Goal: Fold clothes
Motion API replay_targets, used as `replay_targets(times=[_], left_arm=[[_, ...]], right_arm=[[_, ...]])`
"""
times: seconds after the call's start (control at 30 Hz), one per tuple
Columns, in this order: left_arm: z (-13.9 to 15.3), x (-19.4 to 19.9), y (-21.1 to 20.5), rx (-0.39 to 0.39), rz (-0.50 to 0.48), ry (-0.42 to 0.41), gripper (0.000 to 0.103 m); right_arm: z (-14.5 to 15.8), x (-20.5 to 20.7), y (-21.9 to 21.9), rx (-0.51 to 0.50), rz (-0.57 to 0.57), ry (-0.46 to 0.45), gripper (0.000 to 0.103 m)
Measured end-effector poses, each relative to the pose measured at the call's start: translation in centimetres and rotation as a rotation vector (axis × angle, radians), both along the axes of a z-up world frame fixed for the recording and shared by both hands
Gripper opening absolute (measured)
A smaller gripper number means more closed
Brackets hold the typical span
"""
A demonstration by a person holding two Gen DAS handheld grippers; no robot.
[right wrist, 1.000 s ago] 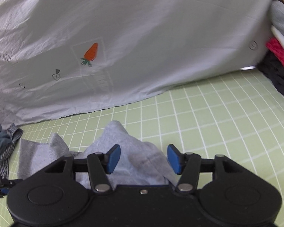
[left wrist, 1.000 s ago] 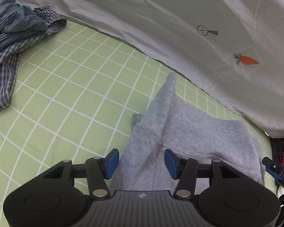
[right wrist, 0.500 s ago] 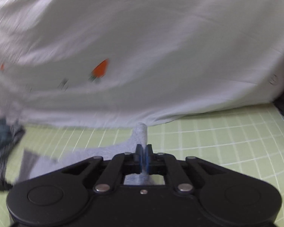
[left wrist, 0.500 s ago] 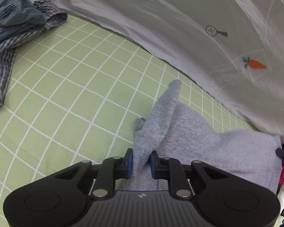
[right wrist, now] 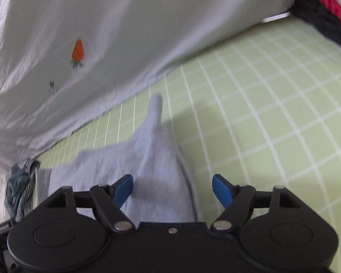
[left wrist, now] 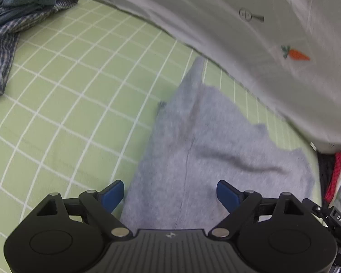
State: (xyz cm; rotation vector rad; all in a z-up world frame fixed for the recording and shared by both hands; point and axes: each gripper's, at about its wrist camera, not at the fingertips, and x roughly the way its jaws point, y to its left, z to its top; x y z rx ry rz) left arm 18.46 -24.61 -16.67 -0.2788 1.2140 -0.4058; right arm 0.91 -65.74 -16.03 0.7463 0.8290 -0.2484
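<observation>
The left gripper (left wrist: 170, 195) is seen released, its jaws having just been opening; the grey garment (left wrist: 206, 145) lies on the sheet between and beyond its blue pads (left wrist: 112, 194), untouched by them. The right gripper (right wrist: 172, 190) is likewise spread, its jaws just opened, with the garment's ridge (right wrist: 158, 159) near the left pad, unpressed. Further off, the green checked sheet (left wrist: 63, 95) is spread, a crumpled plaid and denim pile (left wrist: 13, 20) lying at its far left. Behind, a pale carrot-printed cloth (right wrist: 125, 34) is draped.

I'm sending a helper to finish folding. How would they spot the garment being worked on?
On the green checked sheet, below the white carrot-print cover, lies a plain grey knit garment. Unlike the blue plaid and denim heap, it lies spread out, one narrow end pointing at the cover.
</observation>
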Motion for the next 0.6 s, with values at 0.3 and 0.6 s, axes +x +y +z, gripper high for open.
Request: replay_targets(times=[0.3,0.6], left_arm=[[-0.9,-0.2,-1.0,0.006,-0.041,0.000,0.100],[-1.1,-1.5,-2.8,0.012,-0.088,-0.020,0.102]], right_arm=[[-1.5,0.8,1.8,0.070,0.051,-0.005,0.095],[-1.3,3.0,3.7,0.037,0.150,0.032,0.103]])
